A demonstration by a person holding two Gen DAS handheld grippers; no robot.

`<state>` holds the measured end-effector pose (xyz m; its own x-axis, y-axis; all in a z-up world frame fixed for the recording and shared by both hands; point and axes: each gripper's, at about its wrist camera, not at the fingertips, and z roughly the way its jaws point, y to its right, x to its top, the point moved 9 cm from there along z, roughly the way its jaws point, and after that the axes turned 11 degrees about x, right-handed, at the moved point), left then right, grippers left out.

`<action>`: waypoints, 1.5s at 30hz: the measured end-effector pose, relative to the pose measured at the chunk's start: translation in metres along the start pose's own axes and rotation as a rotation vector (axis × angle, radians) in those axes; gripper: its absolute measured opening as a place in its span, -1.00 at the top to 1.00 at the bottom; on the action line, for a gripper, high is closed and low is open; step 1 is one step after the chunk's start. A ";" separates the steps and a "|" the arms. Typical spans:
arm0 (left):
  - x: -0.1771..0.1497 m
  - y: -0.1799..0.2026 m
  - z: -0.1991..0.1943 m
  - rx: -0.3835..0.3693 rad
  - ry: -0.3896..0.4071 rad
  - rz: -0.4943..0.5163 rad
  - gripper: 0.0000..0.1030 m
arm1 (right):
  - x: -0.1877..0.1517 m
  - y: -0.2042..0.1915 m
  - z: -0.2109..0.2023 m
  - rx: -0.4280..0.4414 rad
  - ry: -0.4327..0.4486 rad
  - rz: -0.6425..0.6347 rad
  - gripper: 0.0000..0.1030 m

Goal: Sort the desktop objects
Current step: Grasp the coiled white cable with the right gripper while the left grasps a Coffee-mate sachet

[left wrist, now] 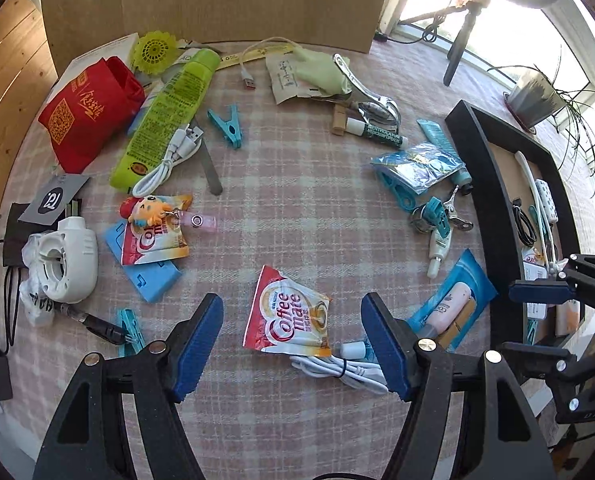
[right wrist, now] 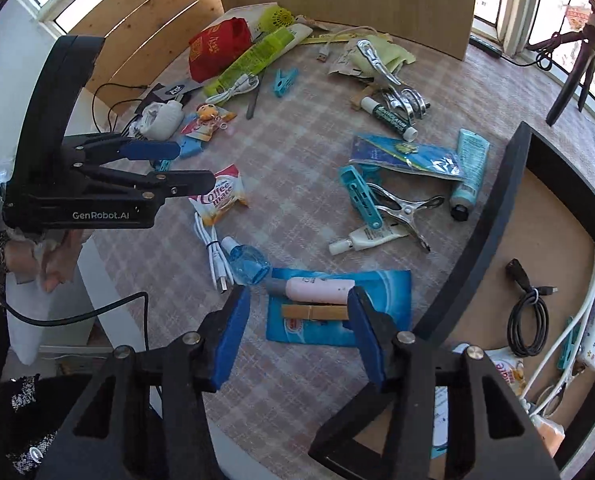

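Both grippers hang empty with jaws apart, the left gripper (left wrist: pixel 292 344) over the Coffee mate sachet (left wrist: pixel 287 318) and the right gripper (right wrist: pixel 298 332) over the pink tube (right wrist: pixel 317 289) (resting on a blue packet), so closing could snag the white cable (right wrist: pixel 213 250) nearby on the crowded table (right wrist: pixel 297 184).

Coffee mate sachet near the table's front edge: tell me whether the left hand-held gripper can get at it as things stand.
Probably yes. The left hand-held gripper is open and empty, pointing down over the Coffee mate sachet. Nothing lies on top of the sachet; only the white cable touches its lower corner, which a pinch higher up should avoid.
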<state>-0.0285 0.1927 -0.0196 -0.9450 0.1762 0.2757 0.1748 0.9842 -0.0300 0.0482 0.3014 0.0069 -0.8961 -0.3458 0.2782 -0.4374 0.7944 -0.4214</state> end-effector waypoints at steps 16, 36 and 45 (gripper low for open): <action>-0.021 -0.006 0.038 -0.108 -0.122 -0.106 0.29 | 0.005 -0.040 0.087 0.045 -0.150 -0.076 0.05; -0.016 -0.041 0.032 -0.107 -0.068 -0.218 0.88 | 0.024 -0.043 0.107 -0.049 -0.102 -0.156 0.71; -0.008 -0.047 0.007 -0.098 -0.001 -0.227 0.99 | 0.022 -0.024 0.057 0.007 -0.009 -0.056 0.71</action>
<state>-0.0305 0.1453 -0.0269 -0.9634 -0.0489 0.2637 -0.0159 0.9919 0.1257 0.0347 0.2463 -0.0263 -0.8711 -0.3935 0.2940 -0.4870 0.7702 -0.4119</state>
